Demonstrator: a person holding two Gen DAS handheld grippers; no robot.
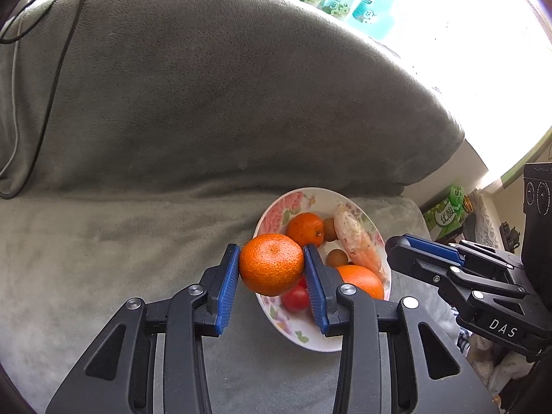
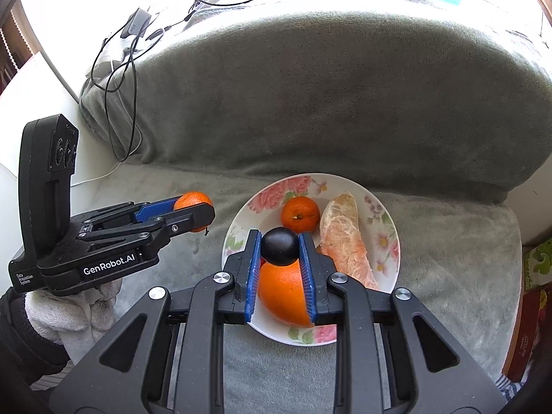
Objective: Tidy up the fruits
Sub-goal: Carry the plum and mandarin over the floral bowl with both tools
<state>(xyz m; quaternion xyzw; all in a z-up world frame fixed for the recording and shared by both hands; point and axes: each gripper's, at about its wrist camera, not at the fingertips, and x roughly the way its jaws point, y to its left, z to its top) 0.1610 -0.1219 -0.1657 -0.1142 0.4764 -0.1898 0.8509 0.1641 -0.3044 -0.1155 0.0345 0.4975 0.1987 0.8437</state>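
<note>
A floral plate (image 1: 296,336) (image 2: 386,214) sits on a grey sofa seat. It holds a small mandarin (image 1: 305,229) (image 2: 300,214), a peeled pomelo wedge (image 1: 357,238) (image 2: 345,241), a big orange (image 1: 362,281) (image 2: 281,293), two brown longans (image 1: 337,257), and a cherry tomato (image 1: 295,298). My left gripper (image 1: 271,265) (image 2: 196,212) is shut on a mandarin (image 1: 271,265) (image 2: 189,199), at the plate's left rim. My right gripper (image 2: 279,245) (image 1: 396,243) is shut on a dark plum (image 2: 279,245) above the big orange.
The grey sofa backrest (image 1: 207,96) (image 2: 327,96) rises right behind the plate. Black cables (image 2: 120,79) (image 1: 51,69) hang over its left end. Green packets (image 1: 445,212) lie past the seat's right edge.
</note>
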